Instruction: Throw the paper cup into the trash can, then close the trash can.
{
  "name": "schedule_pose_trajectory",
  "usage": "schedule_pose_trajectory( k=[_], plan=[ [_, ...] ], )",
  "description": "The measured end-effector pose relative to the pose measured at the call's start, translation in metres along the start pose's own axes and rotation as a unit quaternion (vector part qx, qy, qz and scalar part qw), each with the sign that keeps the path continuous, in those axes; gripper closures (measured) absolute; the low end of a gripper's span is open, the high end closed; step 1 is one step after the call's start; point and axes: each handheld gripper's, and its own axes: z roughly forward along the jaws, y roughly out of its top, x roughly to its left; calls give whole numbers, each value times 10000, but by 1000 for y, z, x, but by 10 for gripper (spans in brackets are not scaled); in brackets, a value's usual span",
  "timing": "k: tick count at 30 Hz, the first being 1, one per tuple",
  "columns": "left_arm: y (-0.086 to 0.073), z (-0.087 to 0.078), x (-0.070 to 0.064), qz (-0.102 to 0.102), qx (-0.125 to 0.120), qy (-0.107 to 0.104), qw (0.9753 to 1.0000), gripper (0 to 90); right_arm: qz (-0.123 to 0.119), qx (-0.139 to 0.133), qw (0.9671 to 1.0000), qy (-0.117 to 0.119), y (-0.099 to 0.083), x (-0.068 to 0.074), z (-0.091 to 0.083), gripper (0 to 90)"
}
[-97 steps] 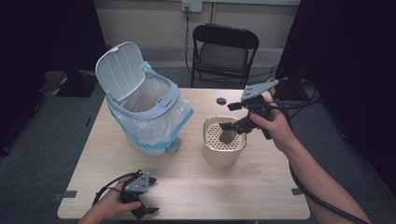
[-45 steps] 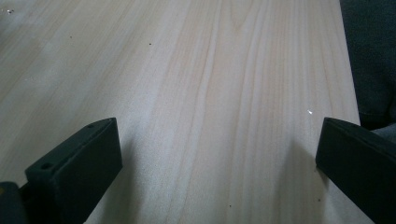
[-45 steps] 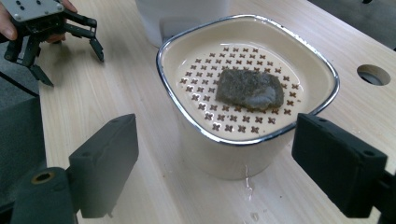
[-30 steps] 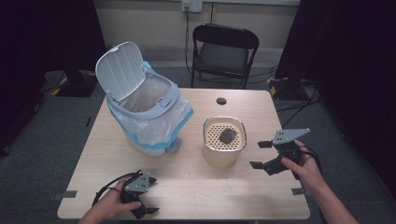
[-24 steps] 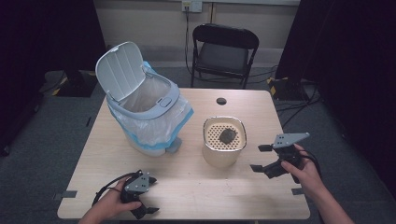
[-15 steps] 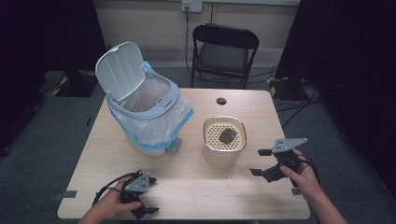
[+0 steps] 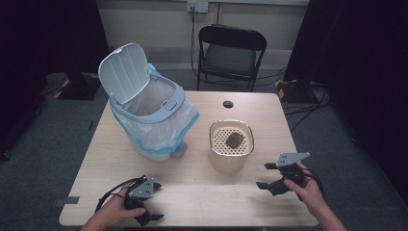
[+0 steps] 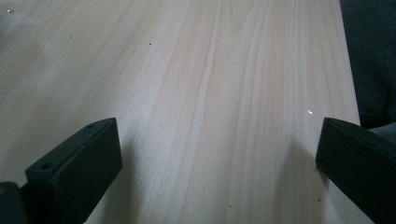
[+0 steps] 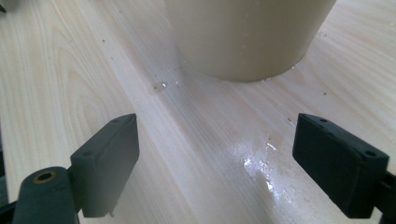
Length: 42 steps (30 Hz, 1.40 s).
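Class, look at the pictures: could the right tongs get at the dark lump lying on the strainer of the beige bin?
Probably yes: the right tongs are open beside the beige bin, and the dark lump lies uncovered on top.

Bright, sharp tabletop (image 7: 192,192); dark surroundings; wet glare.

bin (image 7: 149,120) left on table (image 7: 192,192) | cup (image 7: 231,153) right of bin | lump (image 7: 234,140) in cup | chair (image 7: 231,53) behind table
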Motion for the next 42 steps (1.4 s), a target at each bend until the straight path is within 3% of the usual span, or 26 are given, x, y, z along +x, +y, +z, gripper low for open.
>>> schedule_pose_trajectory(
  k=[4,14,19,25,32,36,38,42],
  plan=[
    [0,0,0,2,0,-2,10000,0,-31,59,9999,-92,-6,1,8,144],
    [0,-1,0,8,62,13,10000,0,-396,348,9979,-385,-18,10,24,146],
    [0,-1,-1,-10,59,21,10000,0,-379,406,9978,-358,-24,9,29,140],
    [0,-2,0,-2,59,16,10000,0,-339,247,9988,-267,-29,6,29,137],
    [-3,-7,2,-101,56,33,9999,13,-305,30,9991,-294,-35,7,29,119],
    [-4,-15,4,-245,81,137,9996,195,-328,31,9991,-277,-34,6,29,116],
    [-7,-21,7,-390,49,173,9991,150,-328,29,9991,-277,-34,6,29,116],
    [-7,-31,11,-590,67,301,9978,160,-328,29,9991,-279,-35,6,29,116]
  ],
)
